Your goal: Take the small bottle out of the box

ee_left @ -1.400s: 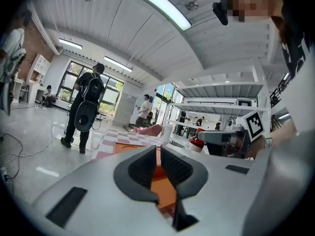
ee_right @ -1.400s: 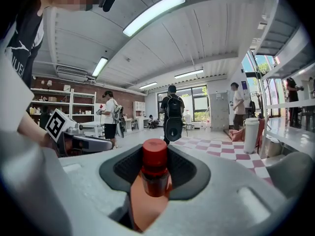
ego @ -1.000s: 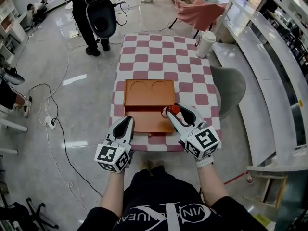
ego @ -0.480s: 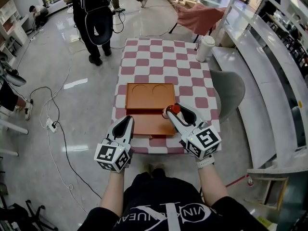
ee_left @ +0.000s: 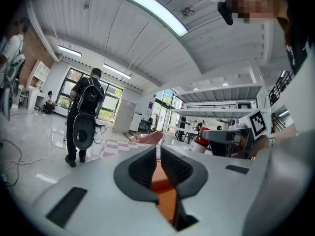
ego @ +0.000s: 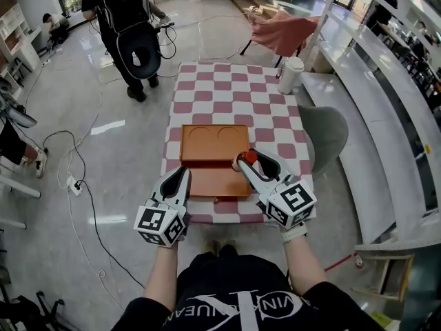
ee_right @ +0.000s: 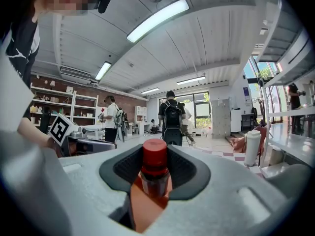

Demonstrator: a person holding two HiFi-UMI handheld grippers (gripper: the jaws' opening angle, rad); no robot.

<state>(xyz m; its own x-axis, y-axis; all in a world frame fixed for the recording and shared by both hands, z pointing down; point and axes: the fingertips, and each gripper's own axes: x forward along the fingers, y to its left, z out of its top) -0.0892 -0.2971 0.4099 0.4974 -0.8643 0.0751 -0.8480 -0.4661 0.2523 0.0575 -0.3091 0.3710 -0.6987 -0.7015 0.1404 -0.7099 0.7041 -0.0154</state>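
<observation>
An orange box [ego: 207,185] lies open on the checkered table [ego: 227,88], its far half showing two round recesses. My right gripper [ego: 247,161] hovers over the box's right side, shut on a small bottle [ego: 251,156] with a red cap. In the right gripper view the bottle [ee_right: 154,171] stands upright between the dark pads [ee_right: 184,173], cap above them. My left gripper [ego: 180,172] hangs at the box's front left corner, shut with nothing in it. The left gripper view shows the left gripper [ee_left: 158,154] with its pads nearly together and only orange behind the slit.
A white tumbler [ego: 290,74] stands at the table's far right corner. A grey chair [ego: 325,131] sits right of the table, with white benches [ego: 386,116] beyond. A person with a black backpack [ego: 131,36] stands at the far left. Cables [ego: 76,178] trail on the floor.
Both grippers and the bottle keep the same place over the box. The person with the backpack has shifted a little at the far end, and the head view has tilted slightly.
</observation>
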